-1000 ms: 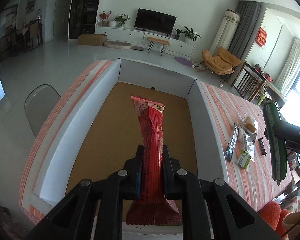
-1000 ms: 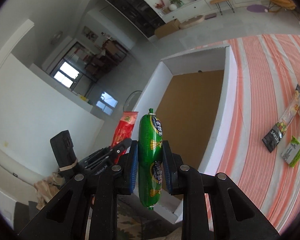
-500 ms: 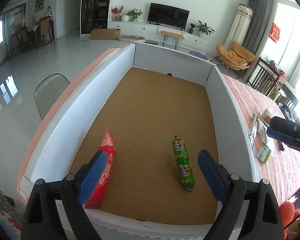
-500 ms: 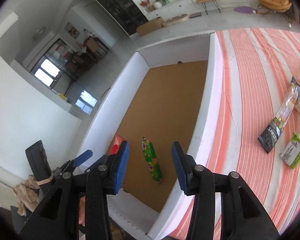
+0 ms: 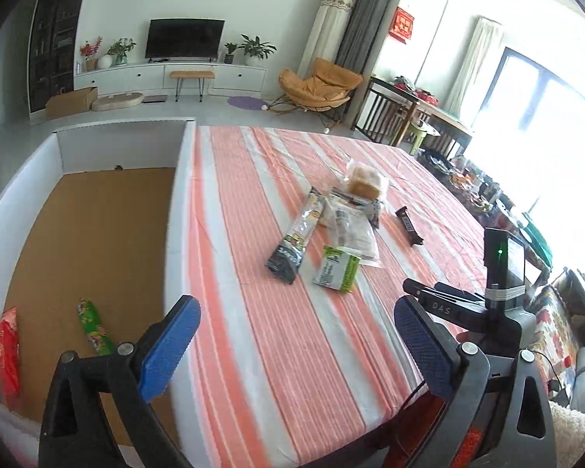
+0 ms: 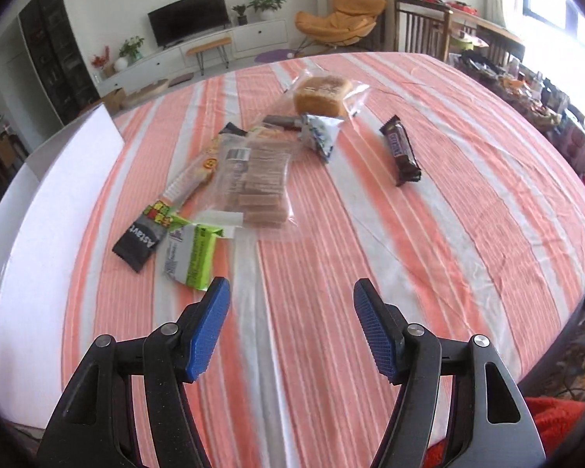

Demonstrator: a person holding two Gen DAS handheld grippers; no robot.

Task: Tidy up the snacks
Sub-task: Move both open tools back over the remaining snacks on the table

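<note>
The cardboard box (image 5: 179,210) with white walls holds a red packet (image 5: 7,355) and a green sausage (image 5: 93,325) on its brown floor. My left gripper (image 5: 296,323) hangs over the striped tablecloth beside the box, jaws still opening, nothing between them. My right gripper (image 6: 292,312) also hovers over the cloth, jaws opening and empty. Ahead of it lie a green-and-white packet (image 6: 189,255), a long black-ended packet (image 6: 163,210), a clear wafer bag (image 6: 253,179), a bread bag (image 6: 321,95) and a dark chocolate bar (image 6: 399,150).
The box's white wall (image 6: 50,210) runs along the left of the right wrist view. A small blue-and-white packet (image 6: 319,132) lies by the bread. The right gripper's body (image 5: 487,308) shows at the right of the left wrist view. Chairs and a side table (image 5: 429,117) stand beyond the table.
Both grippers let go of their snacks, which dropped into the box: red packet from the left, green sausage from the right. Both then swung right, out over the cloth toward the snack pile.
</note>
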